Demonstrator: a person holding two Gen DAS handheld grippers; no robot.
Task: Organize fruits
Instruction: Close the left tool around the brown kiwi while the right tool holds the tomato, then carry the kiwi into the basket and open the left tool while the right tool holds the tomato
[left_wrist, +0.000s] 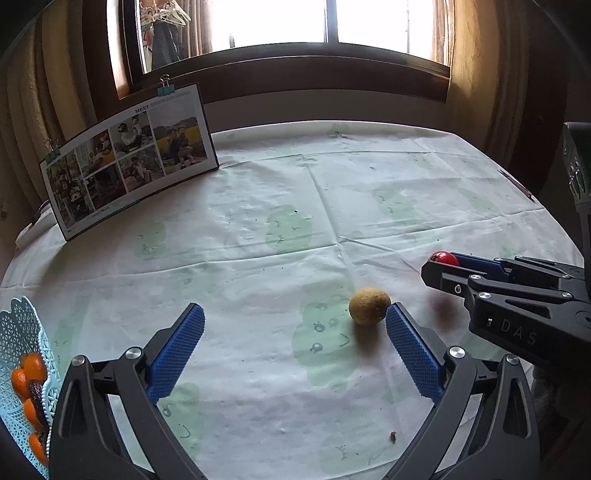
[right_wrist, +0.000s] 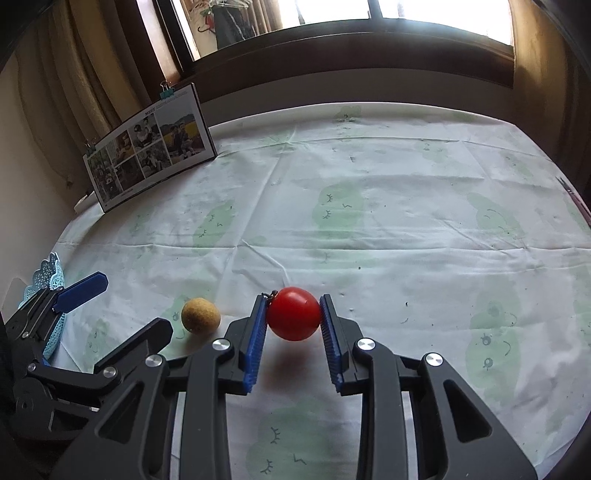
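Observation:
A red tomato hangs just above the tablecloth, clamped between the blue pads of my right gripper; its shadow lies on the cloth below. In the left wrist view the tomato peeks out beyond the right gripper at the right edge. A brownish-yellow round fruit rests on the cloth, just ahead of the right fingertip of my left gripper, which is open and holds nothing. The same fruit shows left of the tomato in the right wrist view.
A light-blue lattice basket with several oranges and a dark fruit stands at the left table edge; its rim shows behind the left gripper. A clipped photo board leans at the back left. A window sill runs behind the table.

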